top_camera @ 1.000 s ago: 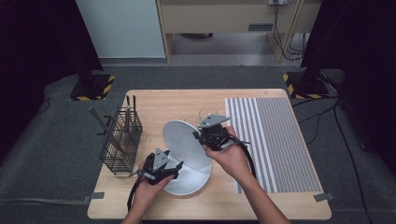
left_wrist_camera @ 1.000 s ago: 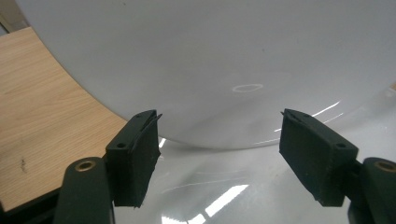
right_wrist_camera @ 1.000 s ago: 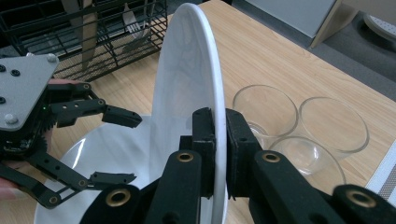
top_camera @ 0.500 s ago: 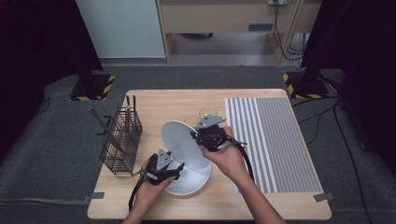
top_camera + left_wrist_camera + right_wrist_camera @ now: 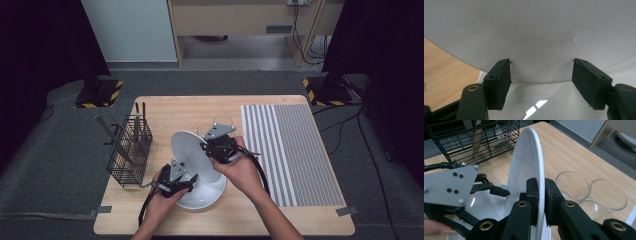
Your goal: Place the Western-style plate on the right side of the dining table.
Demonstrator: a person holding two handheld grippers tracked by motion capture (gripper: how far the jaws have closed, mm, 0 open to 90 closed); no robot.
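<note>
**Upper plate lifted on edge off the one beneath**

The right hand-held gripper (image 5: 540, 195) pinches the rim of a white plate (image 5: 525, 165), jaws narrow on the thin edge, so the plate stands nearly upright over the middle of the surface (image 5: 165, 107). Held by its rim this way, it tilts clear of a second white plate (image 5: 207, 192) lying flat below it near the front edge.

The left hand-held gripper (image 5: 541, 75) has its jaws spread apart and clasps nothing; it sits low at the flat plate with the raised plate's underside just ahead. It may be there to steady the lower plate or to take a share of the lifted one; the close view does not settle which, nor whether its pads touch the porcelain.

To the left stands a wire rack (image 5: 127, 150) with cutlery upright in it. Clear glass bowls (image 5: 574, 186) sit just behind the right gripper, so the plate must be swung with care.
</note>
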